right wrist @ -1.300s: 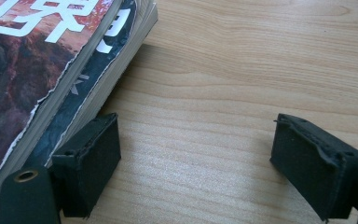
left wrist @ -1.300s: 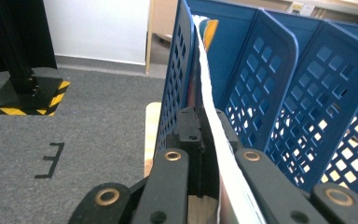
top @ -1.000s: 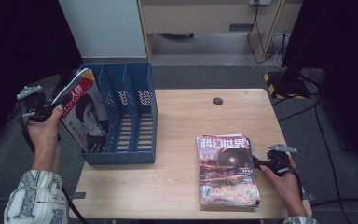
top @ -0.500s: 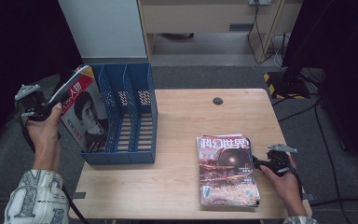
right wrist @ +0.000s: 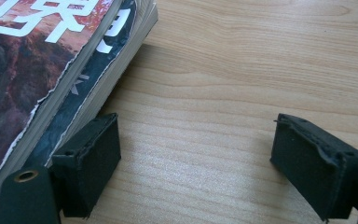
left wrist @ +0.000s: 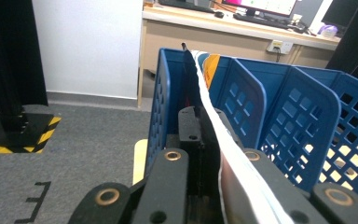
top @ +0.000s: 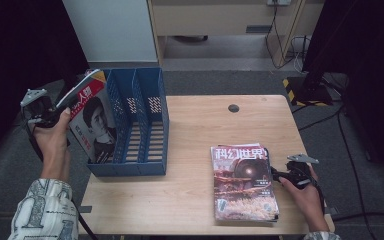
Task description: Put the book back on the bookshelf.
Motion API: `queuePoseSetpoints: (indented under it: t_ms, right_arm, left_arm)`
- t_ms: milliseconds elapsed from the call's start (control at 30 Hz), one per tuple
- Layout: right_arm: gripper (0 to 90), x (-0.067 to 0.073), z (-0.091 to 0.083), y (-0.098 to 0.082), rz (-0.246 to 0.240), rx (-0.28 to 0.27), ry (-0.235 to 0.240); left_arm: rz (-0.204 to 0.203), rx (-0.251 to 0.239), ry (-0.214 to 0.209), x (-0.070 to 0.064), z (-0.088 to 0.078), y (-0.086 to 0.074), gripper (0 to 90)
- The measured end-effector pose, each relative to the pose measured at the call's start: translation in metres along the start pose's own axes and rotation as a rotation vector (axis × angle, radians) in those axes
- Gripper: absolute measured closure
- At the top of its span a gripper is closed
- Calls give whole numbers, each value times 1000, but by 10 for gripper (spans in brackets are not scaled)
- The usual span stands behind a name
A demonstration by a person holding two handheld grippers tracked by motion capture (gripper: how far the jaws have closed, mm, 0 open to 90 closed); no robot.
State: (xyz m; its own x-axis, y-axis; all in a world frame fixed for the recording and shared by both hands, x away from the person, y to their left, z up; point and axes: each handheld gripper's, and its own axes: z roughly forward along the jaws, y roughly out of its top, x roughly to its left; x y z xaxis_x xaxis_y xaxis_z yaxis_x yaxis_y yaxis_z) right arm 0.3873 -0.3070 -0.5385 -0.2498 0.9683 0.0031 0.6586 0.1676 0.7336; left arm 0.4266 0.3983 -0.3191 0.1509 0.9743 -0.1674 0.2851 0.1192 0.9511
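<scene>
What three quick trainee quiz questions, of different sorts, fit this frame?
1. True or false: the left hand-held gripper is shut on the portrait magazine.
2. Where does that magazine stand? A) the leftmost slot of the blue file rack B) flat on the table C) the rightmost slot
3. What lies beside the open right hand-held gripper?

Key:
1. True.
2. A.
3. The stack of magazines, which it isn't gripping.

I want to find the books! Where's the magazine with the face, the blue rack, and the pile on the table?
magazine (top: 95, 122), high view, cover.
blue rack (top: 152, 112), high view, right wall.
pile (top: 242, 182), high view, top cover.
</scene>
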Motion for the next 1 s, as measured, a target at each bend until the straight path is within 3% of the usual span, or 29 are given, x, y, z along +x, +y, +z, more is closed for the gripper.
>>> queuePoseSetpoints:
  t_ms: [267,533,833,1000]
  right_arm:
    - [156,0,0,0,2,1,0]
    - [156,0,0,0,0,0,0]
    - [157,0,0,0,0,0,0]
    - [157,0,0,0,0,0,0]
  left_arm:
    - [26,-51,1,-5,0,1,864]
    - [10,-96,-2,-2,2,-7,862]
    - [-5,-121,-5,3,6,-20,861]
    - [-1,-108,0,3,9,-24,861]
